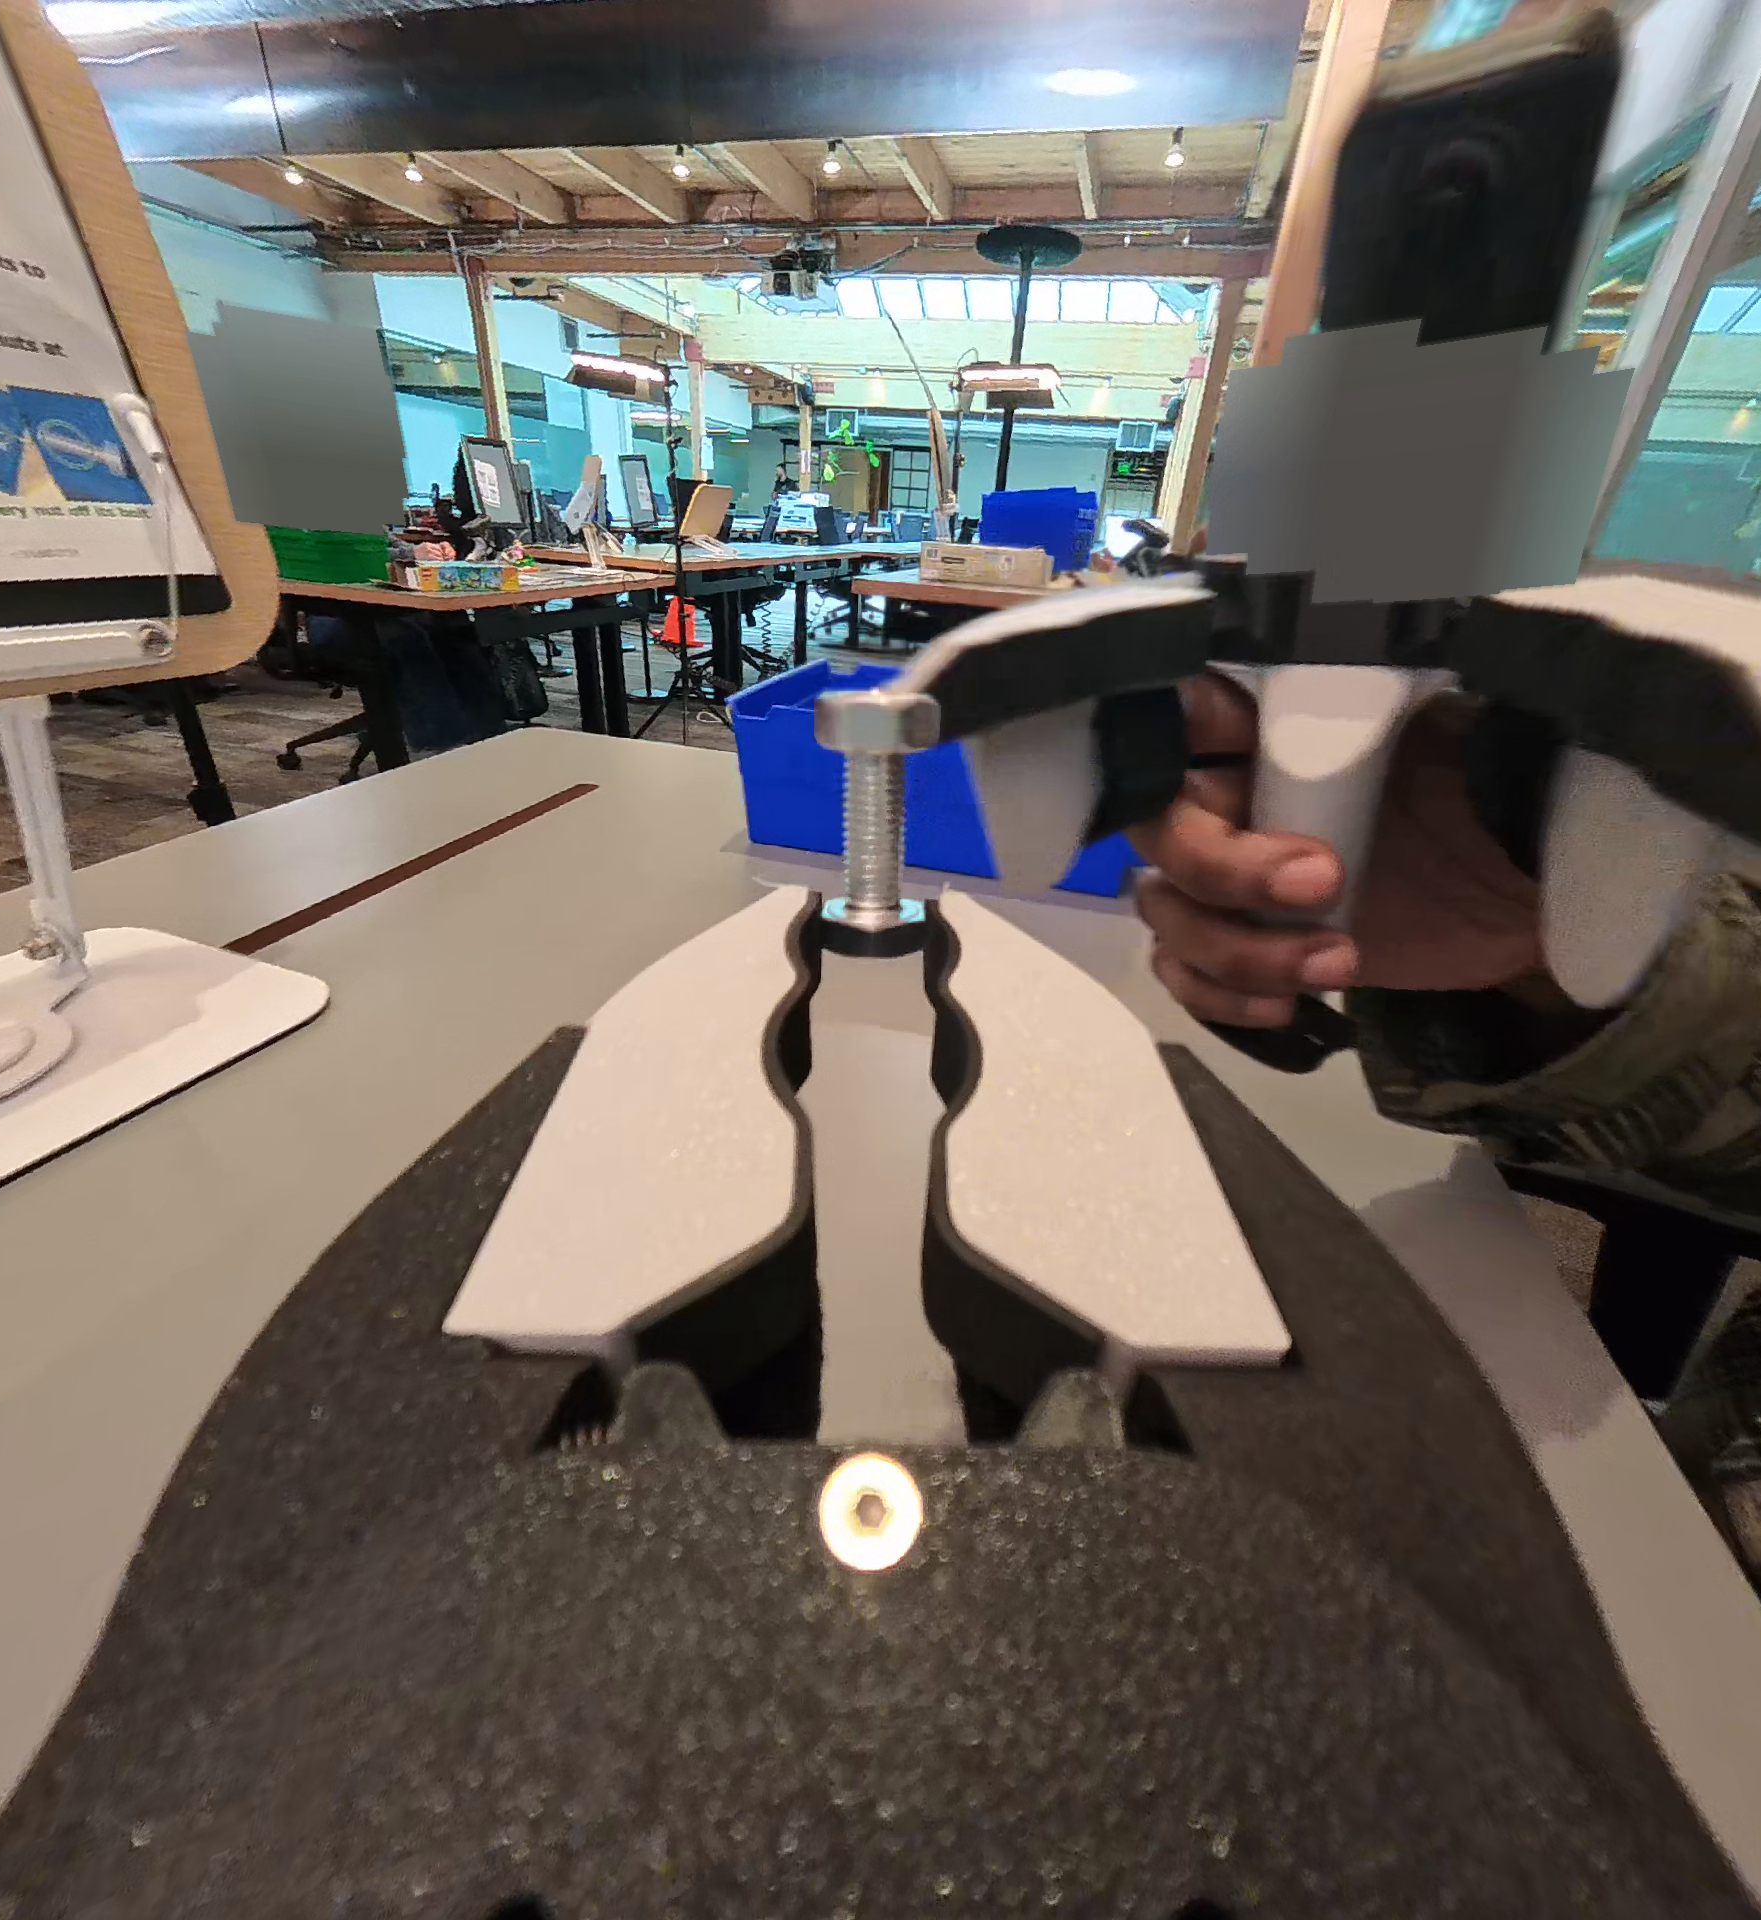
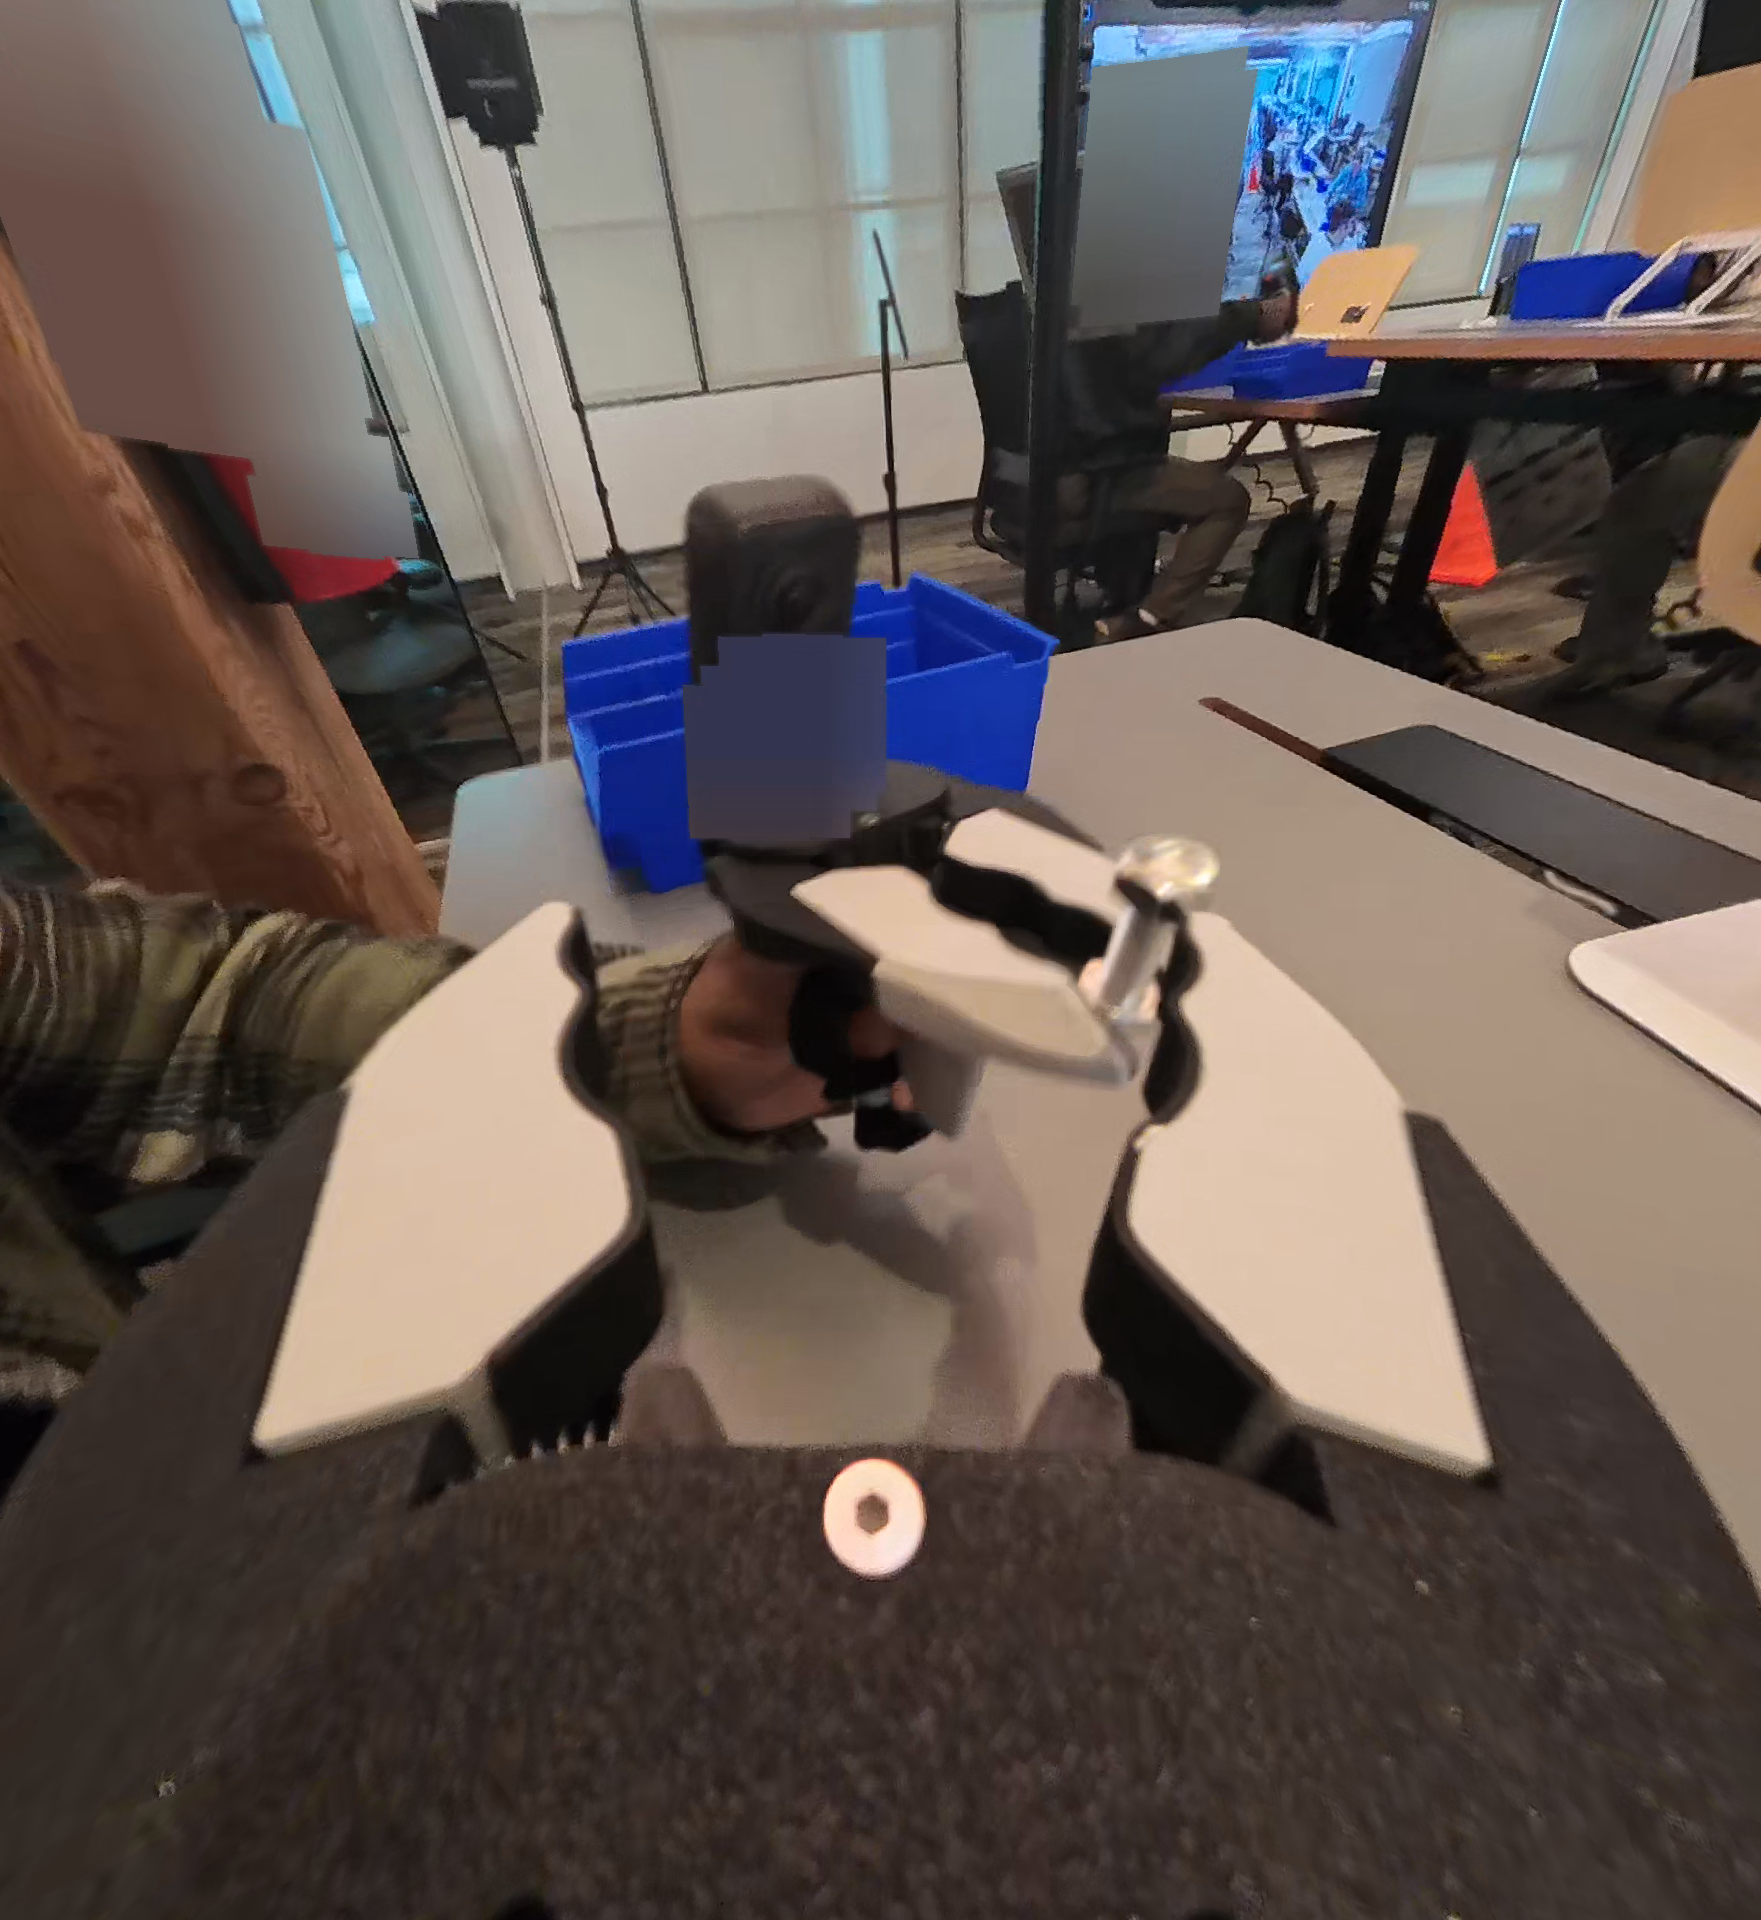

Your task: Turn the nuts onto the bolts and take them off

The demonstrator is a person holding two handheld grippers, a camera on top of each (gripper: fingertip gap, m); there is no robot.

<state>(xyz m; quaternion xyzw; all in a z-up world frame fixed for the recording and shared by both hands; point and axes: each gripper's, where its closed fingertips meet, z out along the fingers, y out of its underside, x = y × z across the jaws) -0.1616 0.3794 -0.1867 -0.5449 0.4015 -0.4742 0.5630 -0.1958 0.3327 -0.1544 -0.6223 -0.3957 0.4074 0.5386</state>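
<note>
Left fingers (image 1: 871, 935) lie nearest, clenched at their tips on one silver hex nut (image 1: 871, 913) threaded at the lower end of one bolt (image 1: 872, 821). This bolt stands upright between both sets of fingers, its shank bright and threaded, its hex head on top. Right fingers (image 2: 876, 1049) are spread wide, grasping nothing; in the left view one of them touches the bolt head. Beyond the fingertips one blue bin (image 1: 803, 769) sits on the grey worktop (image 1: 543, 883); its contents cannot be told.
</note>
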